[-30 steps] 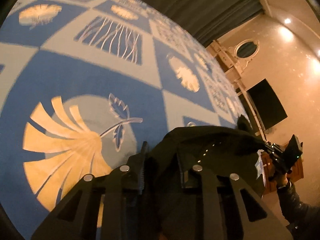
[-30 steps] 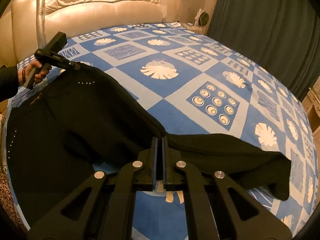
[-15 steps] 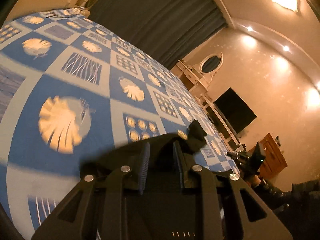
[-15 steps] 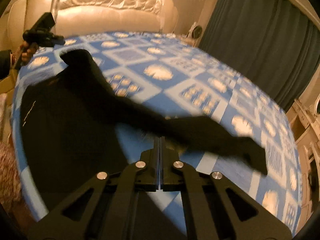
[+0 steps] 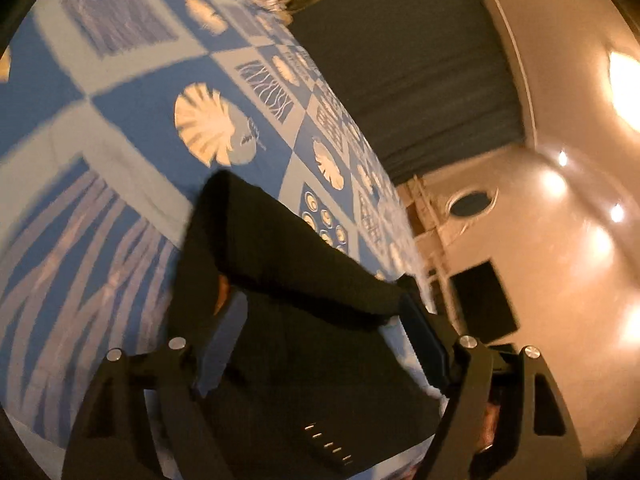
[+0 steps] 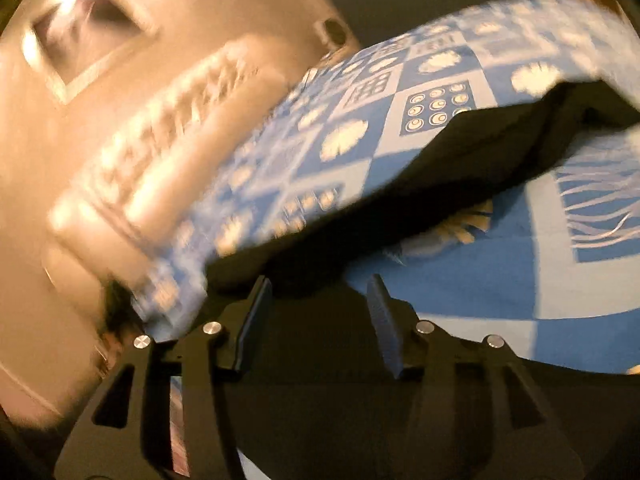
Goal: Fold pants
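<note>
Both jaws just opened, dropped pants [image 5: 320, 320] onto bed [image 5: 132, 120]; left gripper [image 5: 320, 344] and right gripper [image 6: 316, 320] apart, empty. Soft, limp, light; regrip at folded edge.

Left gripper [image 5: 324, 340] jaws just opened wide, right gripper [image 6: 320, 320] jaws just parted, both tilted
</note>
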The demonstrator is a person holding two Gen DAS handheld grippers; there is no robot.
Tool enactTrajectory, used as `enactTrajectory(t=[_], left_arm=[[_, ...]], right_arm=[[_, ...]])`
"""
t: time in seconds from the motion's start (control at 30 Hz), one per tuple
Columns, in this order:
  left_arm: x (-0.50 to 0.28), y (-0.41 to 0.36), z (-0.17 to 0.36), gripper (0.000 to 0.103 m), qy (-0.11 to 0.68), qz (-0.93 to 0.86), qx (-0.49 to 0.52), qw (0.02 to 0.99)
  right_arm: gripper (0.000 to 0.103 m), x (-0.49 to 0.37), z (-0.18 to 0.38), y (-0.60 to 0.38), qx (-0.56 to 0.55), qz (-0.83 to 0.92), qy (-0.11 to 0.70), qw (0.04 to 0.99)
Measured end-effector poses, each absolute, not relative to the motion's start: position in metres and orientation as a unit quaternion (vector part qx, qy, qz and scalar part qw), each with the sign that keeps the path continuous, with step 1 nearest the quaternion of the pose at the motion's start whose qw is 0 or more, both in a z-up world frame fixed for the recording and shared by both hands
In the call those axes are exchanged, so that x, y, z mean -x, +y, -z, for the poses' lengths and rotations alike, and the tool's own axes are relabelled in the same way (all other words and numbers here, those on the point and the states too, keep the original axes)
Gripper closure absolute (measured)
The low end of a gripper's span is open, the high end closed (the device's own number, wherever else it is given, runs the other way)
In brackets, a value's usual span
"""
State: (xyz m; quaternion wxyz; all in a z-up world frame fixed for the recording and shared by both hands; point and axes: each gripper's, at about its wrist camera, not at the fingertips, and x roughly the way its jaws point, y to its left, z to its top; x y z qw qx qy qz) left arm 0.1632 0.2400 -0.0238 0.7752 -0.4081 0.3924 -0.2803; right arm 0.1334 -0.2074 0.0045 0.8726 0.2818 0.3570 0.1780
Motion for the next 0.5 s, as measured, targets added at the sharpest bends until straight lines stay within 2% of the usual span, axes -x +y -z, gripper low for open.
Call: enactTrajectory(t=[0.1, 0.33, 0.37, 0.5], left_arm=[[-0.174, 0.224, 0.037, 0.026, 0.413, 0.26, 0.444, 0.751], [-0.188, 0.209, 0.054, 0.026, 0.413, 0.205, 0.508, 0.728], [-0.189, 0.208, 0.056, 0.026, 0.414, 0.198, 0.51, 0.728], [-0.191, 0.211, 0.062, 0.026, 0.413, 0.164, 0.507, 0.739]], right_arm=[[0.053, -0.155, 0.002, -0.213, -0.344, -0.166, 0.35, 0.855], [0.049, -0.161, 0.014, -0.215, -0.382, -0.15, 0.352, 0.841], [0.046, -0.16, 0.016, -0.217, -0.388, -0.149, 0.351, 0.839], [0.046, -0.158, 0.027, -0.223, -0.403, -0.138, 0.353, 0.833]])
